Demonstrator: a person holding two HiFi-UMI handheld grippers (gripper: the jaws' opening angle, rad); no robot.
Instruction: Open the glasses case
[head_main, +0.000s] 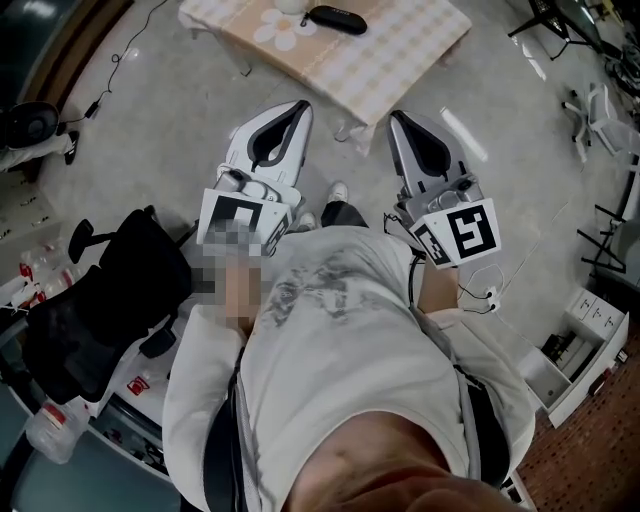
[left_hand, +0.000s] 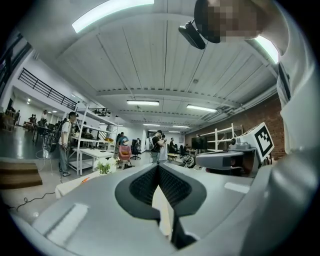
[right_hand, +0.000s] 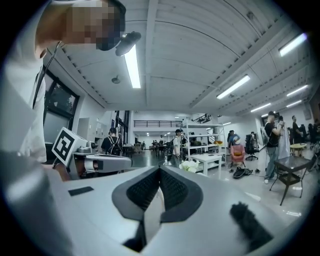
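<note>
The black glasses case (head_main: 337, 19) lies shut on a low table with a checked cloth (head_main: 390, 55), beside a white flower ornament (head_main: 285, 27). My left gripper (head_main: 300, 105) and right gripper (head_main: 397, 117) are held level side by side, short of the table's near edge and well clear of the case. Both are shut with nothing between the jaws. In the left gripper view the closed jaws (left_hand: 158, 165) point across the room, with white flowers (left_hand: 103, 167) beyond them. The right gripper view shows its shut jaws (right_hand: 160, 169) and the same flowers (right_hand: 190, 165). The case is hidden in both gripper views.
A black chair on a cart (head_main: 100, 300) stands at my left, a white cabinet (head_main: 575, 355) at the lower right, and metal stands (head_main: 600, 110) at the right. Shelving racks (left_hand: 92, 135) and several people (right_hand: 272, 145) are far across the hall.
</note>
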